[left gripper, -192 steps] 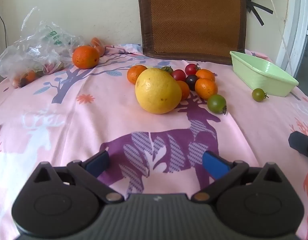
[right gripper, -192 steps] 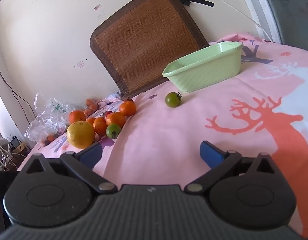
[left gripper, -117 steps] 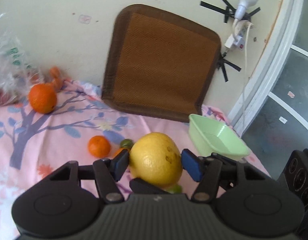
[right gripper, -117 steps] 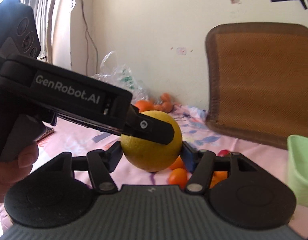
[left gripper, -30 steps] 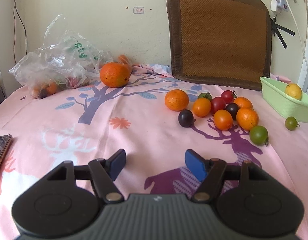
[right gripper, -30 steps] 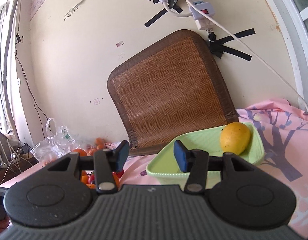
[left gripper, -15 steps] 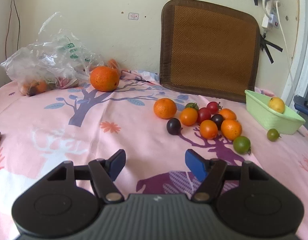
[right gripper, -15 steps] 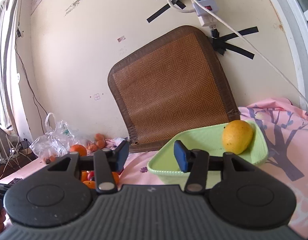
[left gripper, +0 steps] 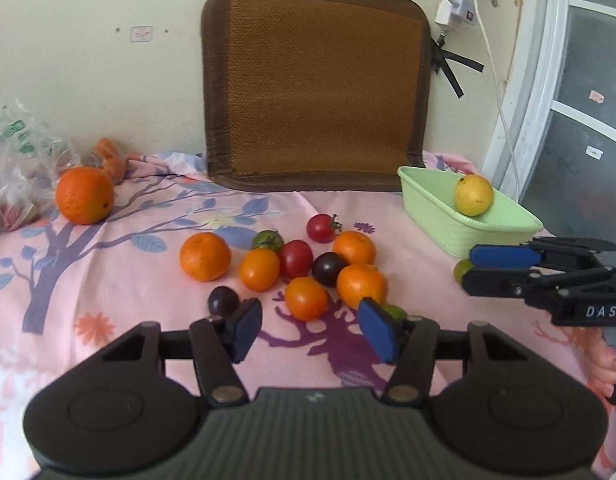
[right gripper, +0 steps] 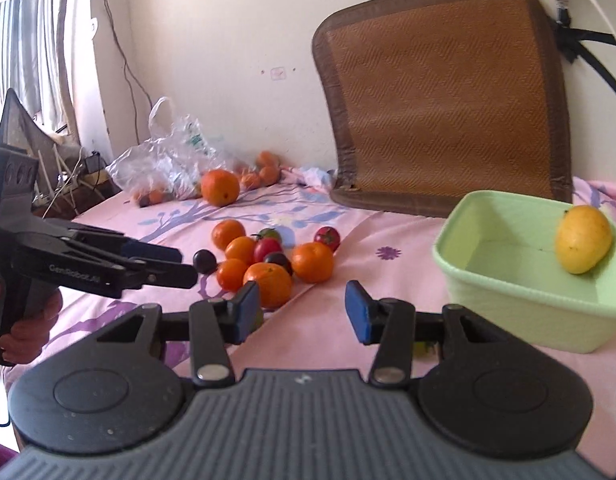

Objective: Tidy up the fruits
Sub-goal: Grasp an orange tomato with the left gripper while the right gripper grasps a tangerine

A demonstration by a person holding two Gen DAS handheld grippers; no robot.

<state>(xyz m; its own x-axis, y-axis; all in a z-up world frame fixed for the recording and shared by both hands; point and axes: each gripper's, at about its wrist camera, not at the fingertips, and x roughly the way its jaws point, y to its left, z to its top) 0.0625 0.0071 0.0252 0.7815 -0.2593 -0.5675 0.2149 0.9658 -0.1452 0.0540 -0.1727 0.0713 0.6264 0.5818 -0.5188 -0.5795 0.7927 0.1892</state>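
A cluster of small oranges (left gripper: 264, 269) and red, dark and green tomatoes (left gripper: 295, 258) lies on the pink cloth. A yellow fruit (left gripper: 473, 194) rests in the pale green basin (left gripper: 439, 220) at the right. My left gripper (left gripper: 312, 330) hovers just before the cluster, its jaws closing with nothing between them. My right gripper (right gripper: 302, 312) is beside the basin (right gripper: 519, 284), its jaws also closing on nothing. In the left wrist view the right gripper (left gripper: 473, 268) reaches in from the right, next to a green tomato (left gripper: 461, 271).
A big orange (left gripper: 84, 195) and a plastic bag of fruit (left gripper: 12, 160) sit at the back left. A brown woven mat (left gripper: 315, 92) leans on the wall behind. A person's hand (right gripper: 28, 320) holds the left gripper (right gripper: 156, 266).
Both grippers' jaws have narrowed. The left gripper has come closer to the fruit cluster. The right gripper has swung left and tipped down, and now shows in the left wrist view.
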